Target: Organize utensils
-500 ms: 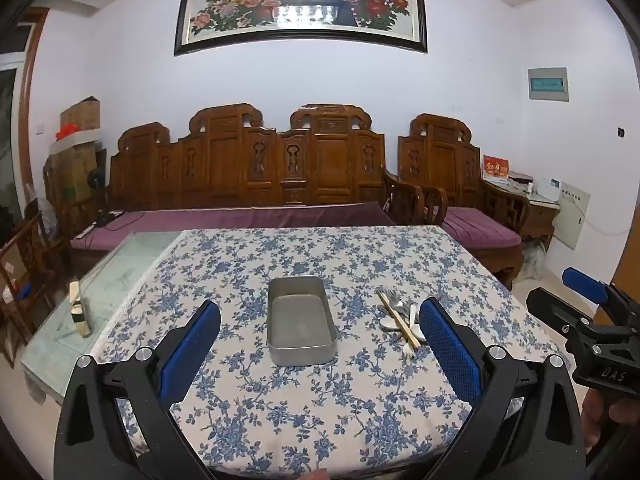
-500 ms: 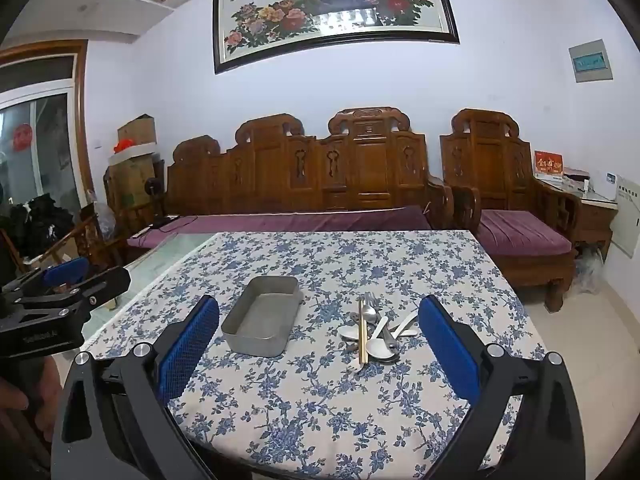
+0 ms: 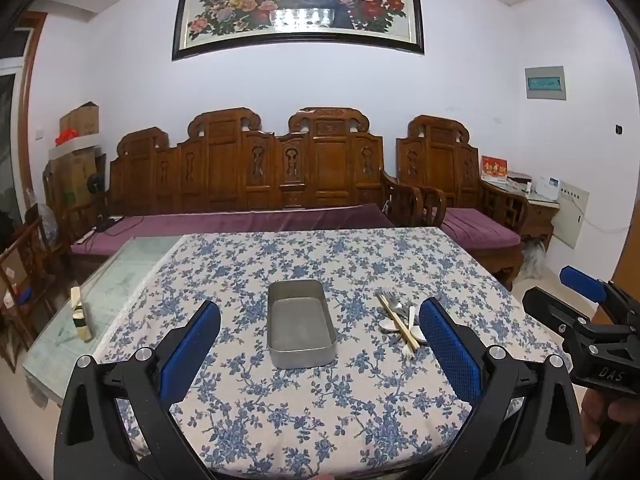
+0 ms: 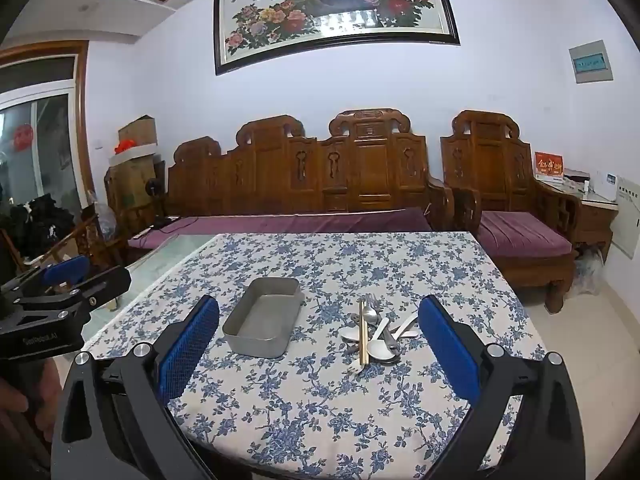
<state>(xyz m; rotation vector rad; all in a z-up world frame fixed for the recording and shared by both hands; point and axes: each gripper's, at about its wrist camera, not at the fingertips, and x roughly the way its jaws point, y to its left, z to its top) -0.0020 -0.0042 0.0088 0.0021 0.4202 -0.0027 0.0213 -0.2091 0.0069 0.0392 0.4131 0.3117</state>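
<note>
Left gripper (image 3: 320,344): fingers spread wide, nothing between the blue pads (image 3: 188,354); held above the near edge of the table (image 3: 460,256), tilted slightly downward.

Left-wrist view, left to right: a small gold block (image 3: 81,316) stands on the bare glass strip well outside the left finger; the tray (image 3: 301,325) sits between the two fingers, ahead of the tips, nearer the left finger's line than the right's, long side running away from the camera, empty; the utensils (image 3: 400,320) lie in a heap just ahead of the right finger's tip, partly hidden behind it; chopsticks (image 3: 398,322) lie across the top of the heap, fork (image 3: 390,298) tines pointing away, white spoons (image 3: 386,324) beneath; the right gripper (image 3: 592,320) shows at the far right edge, outside the right finger.

Right gripper (image 4: 319,344): fingers likewise spread wide, pads (image 4: 448,354) clear of everything; empty.

Right-wrist view, left to right: the left gripper (image 4: 60,292) sits at the far left, outside the left finger, with a hand (image 4: 16,396) below it; the tray (image 4: 262,322) lies just ahead of the left finger's tip, angled; the utensils (image 4: 376,332) lie between the fingers, closer to the right one, ahead of the tips; chopsticks (image 4: 363,332) upright in the picture, metal spoons (image 4: 380,348) and white spoons (image 4: 404,328) fanned to their right; tray and heap near each other, not touching.
</note>
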